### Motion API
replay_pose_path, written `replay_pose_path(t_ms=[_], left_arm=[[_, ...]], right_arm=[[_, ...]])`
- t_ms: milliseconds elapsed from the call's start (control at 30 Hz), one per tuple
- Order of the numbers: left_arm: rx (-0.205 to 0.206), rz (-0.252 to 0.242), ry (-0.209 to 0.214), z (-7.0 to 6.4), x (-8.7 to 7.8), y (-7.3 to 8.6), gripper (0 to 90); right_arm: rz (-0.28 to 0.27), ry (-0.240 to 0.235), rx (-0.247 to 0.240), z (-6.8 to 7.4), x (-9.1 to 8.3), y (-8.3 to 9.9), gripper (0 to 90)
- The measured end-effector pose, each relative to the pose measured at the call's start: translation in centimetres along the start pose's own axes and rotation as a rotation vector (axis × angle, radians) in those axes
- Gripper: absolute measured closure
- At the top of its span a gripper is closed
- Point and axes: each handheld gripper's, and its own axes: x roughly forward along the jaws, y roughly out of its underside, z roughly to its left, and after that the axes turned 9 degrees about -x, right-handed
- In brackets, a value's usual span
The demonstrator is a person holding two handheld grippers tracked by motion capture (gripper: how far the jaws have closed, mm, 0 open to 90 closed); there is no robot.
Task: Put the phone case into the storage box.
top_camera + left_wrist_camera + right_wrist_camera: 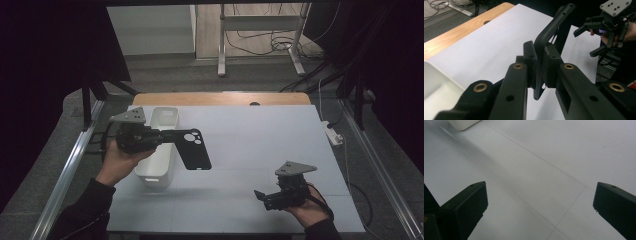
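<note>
Left gripper (167, 136), jaws clamped on one end of a flat black plastic phone case (192, 148); the case projects forward from the jaw tips, held clear above the grey table mat (260, 150). A white rectangular plastic bin (159, 150) sits directly beneath this gripper. Right gripper (263, 199), jaws spread wide and empty, hovers low, well apart from the case.

Dim overall; room edges in the high view fall to near black. Pale desk (260, 145) catches soft overhead light, no glare. Faint diffuse shadow beneath the phone case (192, 148). Left gripper view: near arms soft, out of focus. Right gripper view: grainy, low contrast, greyish.
</note>
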Motion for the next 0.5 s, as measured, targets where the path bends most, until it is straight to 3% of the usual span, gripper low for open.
replay_pose_path(t_ms=[500], left_arm=[[0.008,-0.002,-0.079,1.5,-2.5,-0.2,82.0]], right_arm=[[0.004,0.070,0.062,-1.4,-1.6,2.6,0.0]])
